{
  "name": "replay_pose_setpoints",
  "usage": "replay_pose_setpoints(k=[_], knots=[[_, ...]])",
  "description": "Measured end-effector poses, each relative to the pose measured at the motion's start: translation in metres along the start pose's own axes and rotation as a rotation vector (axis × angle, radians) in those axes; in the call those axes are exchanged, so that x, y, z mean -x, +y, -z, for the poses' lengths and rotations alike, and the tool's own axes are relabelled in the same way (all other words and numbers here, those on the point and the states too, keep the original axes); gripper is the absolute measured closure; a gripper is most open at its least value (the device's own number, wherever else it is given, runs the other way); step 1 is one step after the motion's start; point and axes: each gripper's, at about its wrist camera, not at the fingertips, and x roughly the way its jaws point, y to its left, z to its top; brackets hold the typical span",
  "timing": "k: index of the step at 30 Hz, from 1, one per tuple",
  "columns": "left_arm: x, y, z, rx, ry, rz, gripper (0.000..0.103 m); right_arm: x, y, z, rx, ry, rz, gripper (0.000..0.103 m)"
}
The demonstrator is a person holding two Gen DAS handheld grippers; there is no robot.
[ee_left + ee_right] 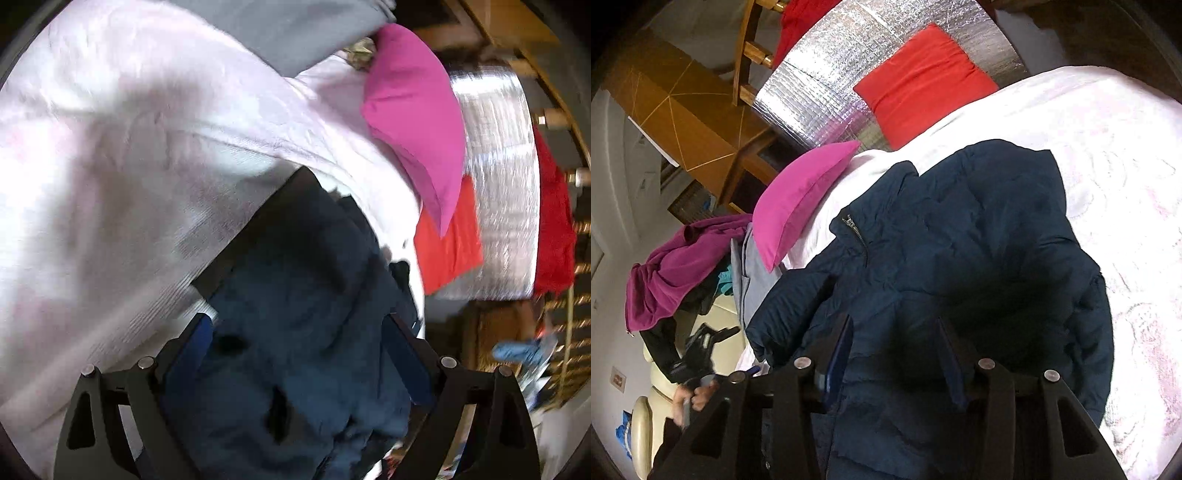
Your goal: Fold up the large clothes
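Observation:
A dark navy padded jacket [960,240] lies spread on a white quilt [1126,177], its zipped collar [855,229] towards the pink cushion. My right gripper [895,328] hovers low over the jacket's near part, jaws partly apart with navy fabric between them, the pads not clearly pressing. In the left wrist view the jacket [303,295] fills the bottom centre. My left gripper [301,321] stands wide open astride it, and the blue pads [201,339] are clear of the cloth. The white quilt [110,184] spreads to the left.
A pink cushion [801,195] and a red cushion [919,85] lie by a silver foil sheet [820,85]. A magenta garment [676,266] and a grey one [753,273] are heaped at the left. Beyond stand a wooden chair [746,55] and a hand [696,398] on a black handle.

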Motion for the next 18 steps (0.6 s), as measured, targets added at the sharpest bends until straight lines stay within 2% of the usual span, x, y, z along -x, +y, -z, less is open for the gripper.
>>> replay_pose_setpoints(k=[2,4,5,6,9,12,14,18], knots=[[-0.004,-0.001,-0.003,0.012,-0.034,0.022,0.013,-0.002,0.0,0.0,0.009,0.002,0.004,0.053],[-0.002,-0.004,-0.002,-0.015,-0.068,0.008,0.039,-0.001,-0.001,-0.001,0.02,-0.007,0.015,0.053],[-0.005,-0.012,0.001,-0.042,-0.082,-0.008,0.066,0.001,-0.001,-0.001,0.023,-0.015,0.019,0.053],[-0.004,-0.022,0.002,-0.084,-0.091,-0.022,0.076,0.004,-0.002,-0.002,0.026,-0.027,0.025,0.053],[0.001,-0.068,0.012,-0.25,-0.129,-0.051,0.08,0.015,-0.01,-0.008,0.002,-0.066,0.027,0.053],[0.006,-0.124,0.04,-0.435,-0.136,-0.02,0.082,0.024,-0.019,-0.012,-0.025,-0.086,0.028,0.053],[0.003,-0.166,0.072,-0.567,-0.101,0.014,0.082,0.031,-0.026,-0.015,-0.043,-0.106,0.032,0.053],[-0.023,-0.23,0.152,-0.836,0.021,0.017,0.082,0.046,-0.043,-0.023,-0.11,-0.142,0.015,0.053]])
